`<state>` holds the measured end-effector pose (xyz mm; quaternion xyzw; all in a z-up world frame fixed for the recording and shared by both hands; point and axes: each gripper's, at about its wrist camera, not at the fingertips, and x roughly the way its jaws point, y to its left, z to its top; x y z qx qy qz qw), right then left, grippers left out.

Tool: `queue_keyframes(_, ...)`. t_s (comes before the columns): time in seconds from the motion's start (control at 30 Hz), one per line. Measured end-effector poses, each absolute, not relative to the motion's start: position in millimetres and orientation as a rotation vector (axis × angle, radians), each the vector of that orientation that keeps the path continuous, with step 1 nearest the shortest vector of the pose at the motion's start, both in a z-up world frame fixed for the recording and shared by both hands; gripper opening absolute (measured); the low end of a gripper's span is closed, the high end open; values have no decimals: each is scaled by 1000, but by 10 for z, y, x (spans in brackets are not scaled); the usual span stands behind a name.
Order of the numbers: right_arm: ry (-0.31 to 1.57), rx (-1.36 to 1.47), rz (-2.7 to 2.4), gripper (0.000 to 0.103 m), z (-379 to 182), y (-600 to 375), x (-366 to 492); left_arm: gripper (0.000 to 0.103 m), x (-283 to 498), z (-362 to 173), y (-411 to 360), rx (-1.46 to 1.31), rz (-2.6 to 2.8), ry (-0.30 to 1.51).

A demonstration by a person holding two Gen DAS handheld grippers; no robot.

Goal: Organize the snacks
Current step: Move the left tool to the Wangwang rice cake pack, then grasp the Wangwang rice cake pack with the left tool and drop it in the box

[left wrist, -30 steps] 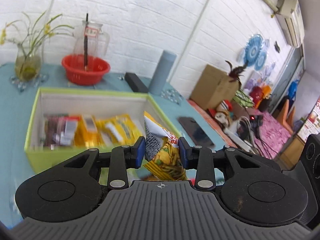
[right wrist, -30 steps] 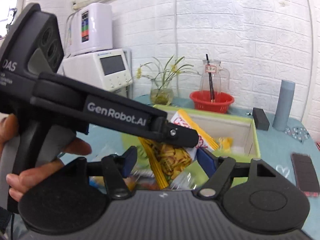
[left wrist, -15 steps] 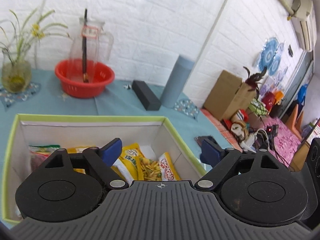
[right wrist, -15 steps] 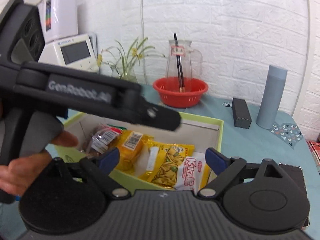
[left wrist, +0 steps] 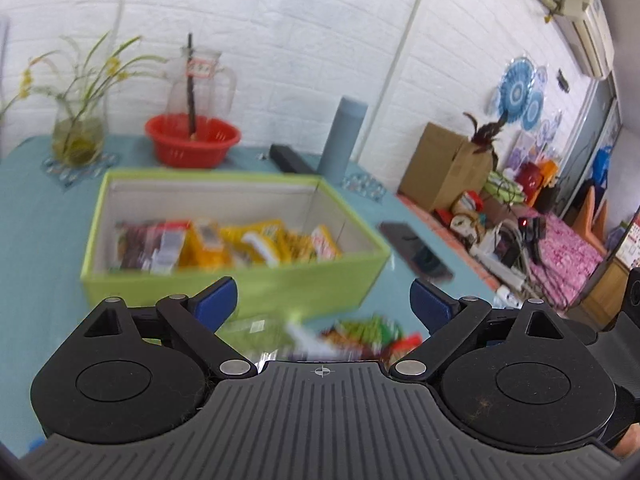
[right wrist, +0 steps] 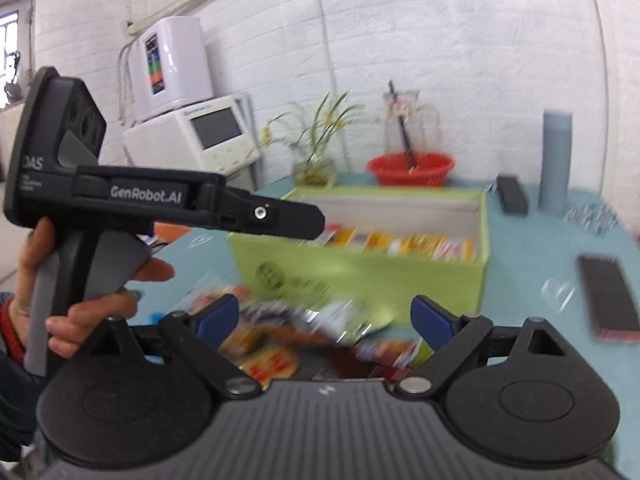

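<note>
Left gripper (left wrist: 322, 306): fingers (left wrist: 214, 304) spread wide, nothing held. It sits low center in the left wrist view, hovering above loose snack packs (left wrist: 360, 332) on the tabletop (left wrist: 36, 216). Packs are motion-blurred; green and red wrappers, probably three or four, can't count them reliably.

Right gripper (right wrist: 324, 316): fingers (right wrist: 430, 316) also wide apart, empty. Below and between them in the right wrist view lies the same loose pile (right wrist: 272, 344), blurred, with a yellow-red round pack nearest the camera.

Box (left wrist: 232, 280): lime green, open top, center of the left wrist view, just beyond the loose pile. Inside, a row of snacks (left wrist: 224, 242) lies along the near wall: dark red at left, yellow in the middle, red-white at right. In the right wrist view the box (right wrist: 360, 272) is mid-frame, with the left gripper's body (right wrist: 168, 204) crossing in front of its left end, held by a hand (right wrist: 80, 292) at lower left.

Behind the box: vase (left wrist: 78, 136) upper left, red bowl (left wrist: 192, 142) with a glass jug (left wrist: 200, 80) behind it, black case (left wrist: 290, 158), grey cylinder (left wrist: 342, 138). Phone (left wrist: 416, 250) lies flat right of the box, apart from it.
</note>
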<state>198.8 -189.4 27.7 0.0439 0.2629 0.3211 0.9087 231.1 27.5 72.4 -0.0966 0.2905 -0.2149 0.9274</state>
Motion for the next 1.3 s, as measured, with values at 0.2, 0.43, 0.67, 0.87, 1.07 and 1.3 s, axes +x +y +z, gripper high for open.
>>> queue_keyframes(0.2,687,123,773,92,-184,-1474,1610,80,1761,256,469,-113,-351,686)
queue_keyframes(0.43,756,10,789,92,-339,-973,1856,63,2017,41,568,-166,-464,829)
queue_keyframes(0.67,770,-84,805,92,-299,-825,1875,23,1979,-89,555,-159,-506,884)
queue_keyframes(0.87,765,-120,810,92,-310,-950,1412,22,1431,-119,478,-189,-518,899)
queue_keyframes(1.07,742,-155,753,92,-311,-1026,879,35,934,-118,313,-166,-468,869)
queue_keyframes(1.3,643,-109,614,92,-202,-1022,739,71,1030,135,328,-147,-373,775)
